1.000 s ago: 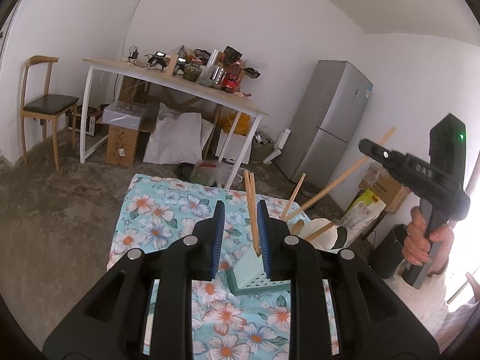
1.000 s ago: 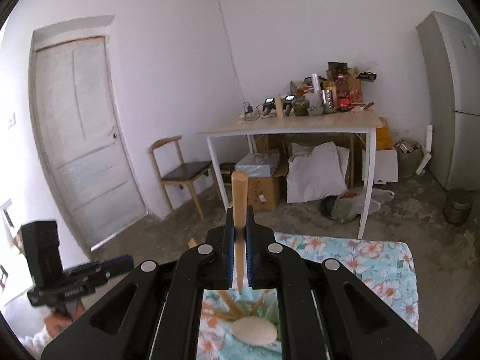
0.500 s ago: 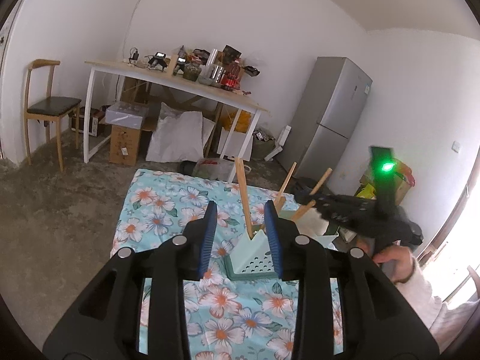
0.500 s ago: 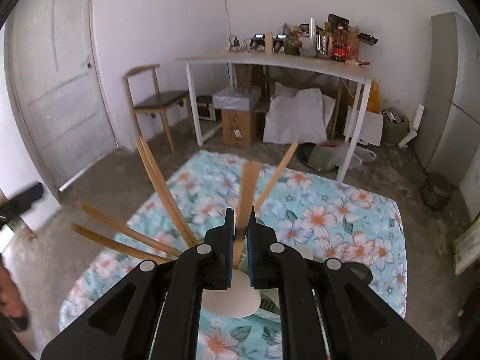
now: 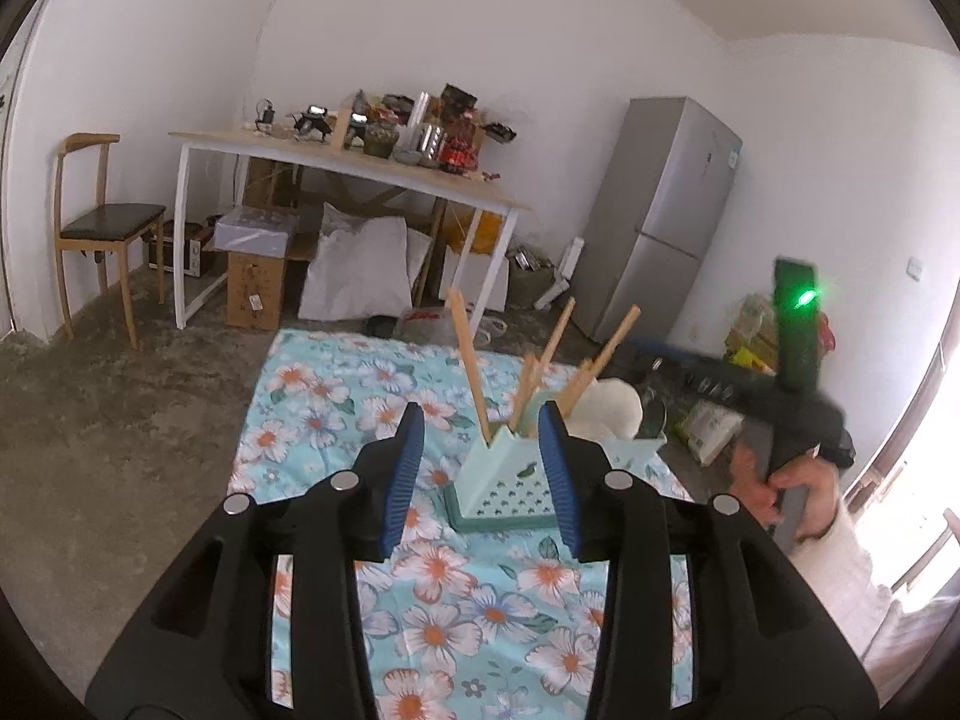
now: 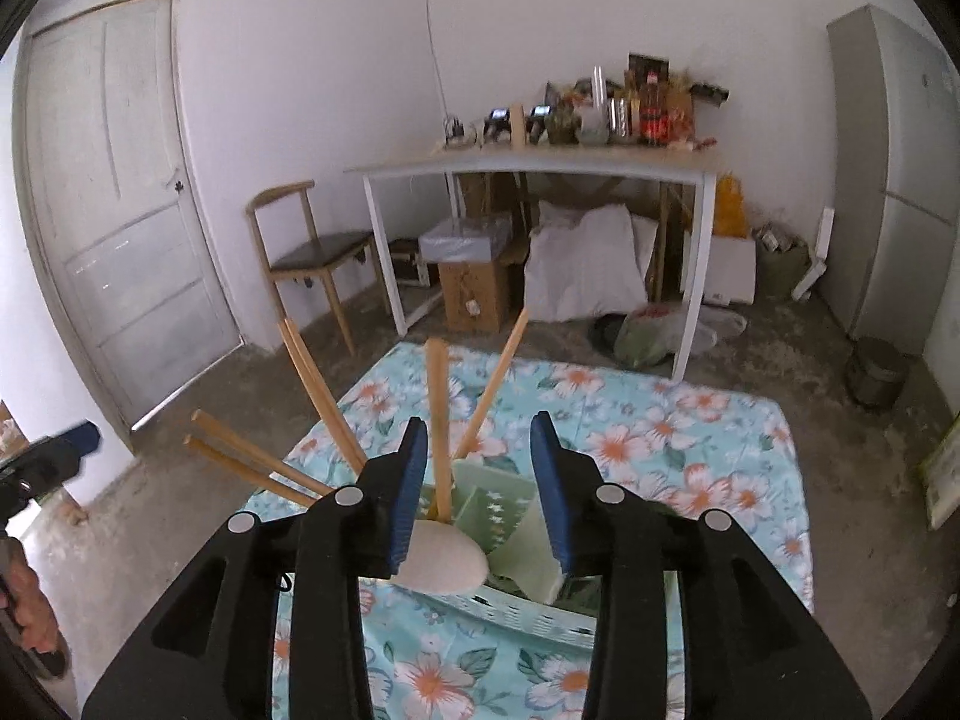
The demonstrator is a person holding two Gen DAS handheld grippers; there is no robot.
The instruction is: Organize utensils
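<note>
A pale green utensil holder (image 5: 504, 483) stands on the floral cloth (image 5: 336, 396). Several wooden chopsticks (image 5: 471, 360) stick up out of it at angles. A white spoon bowl (image 5: 606, 405) rests at its far side. My left gripper (image 5: 483, 474) is open and empty, just in front of the holder. In the right wrist view the holder (image 6: 504, 516) is below my right gripper (image 6: 480, 486), which is open and empty. One chopstick (image 6: 438, 420) stands between its jaws, close to the left one, with other chopsticks (image 6: 318, 390) leaning left. The white spoon bowl (image 6: 444, 561) lies by the left finger.
A white table (image 5: 336, 162) loaded with bottles and clutter stands at the back. A wooden chair (image 5: 96, 222) is at the left and a grey fridge (image 5: 666, 210) at the right. Boxes and bags (image 5: 354, 270) lie under the table. A door (image 6: 114, 192) is on the left wall.
Both grippers have opened and let go of their chopsticks, which now stand in the holder. The right gripper came down over the holder; the left drew back a little.
</note>
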